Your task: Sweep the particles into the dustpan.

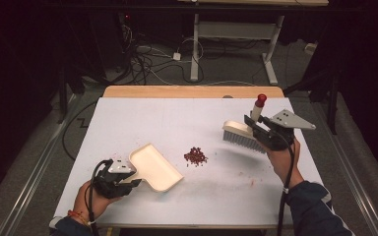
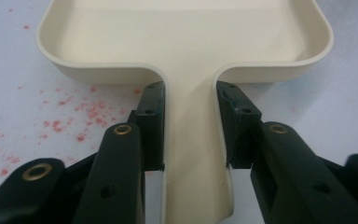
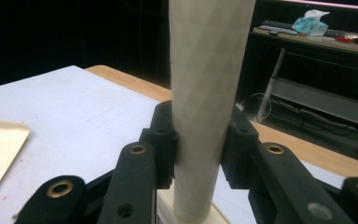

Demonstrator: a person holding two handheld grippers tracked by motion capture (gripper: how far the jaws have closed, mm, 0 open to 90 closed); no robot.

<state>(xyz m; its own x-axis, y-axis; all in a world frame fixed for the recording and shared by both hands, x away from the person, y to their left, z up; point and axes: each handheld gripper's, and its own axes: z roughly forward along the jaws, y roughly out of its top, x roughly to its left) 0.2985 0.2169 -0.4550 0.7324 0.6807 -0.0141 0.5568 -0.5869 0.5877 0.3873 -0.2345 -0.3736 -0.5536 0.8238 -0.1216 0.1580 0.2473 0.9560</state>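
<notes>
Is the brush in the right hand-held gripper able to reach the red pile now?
Probably yes. The right hand-held gripper holds the brush beside the red pile, with only bare table between them; the dustpan lies on the other side.

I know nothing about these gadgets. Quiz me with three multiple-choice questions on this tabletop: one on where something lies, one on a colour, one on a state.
1. Where does the pile of red bits lie?
A. between dustpan and brush
B. inside the dustpan
C. on the floor

2. What colour is the tip of the brush handle?
A. blue
B. red
C. green

3. How does the left gripper stand?
A. open above the table
B. clamped on the dustpan handle
C. clamped on the brush

Answers: 1 A, the high view shows the pile on the white mat between them; 2 B, the cap is red; 3 B, the left gripper view shows both jaws pressed on the cream handle.
</notes>
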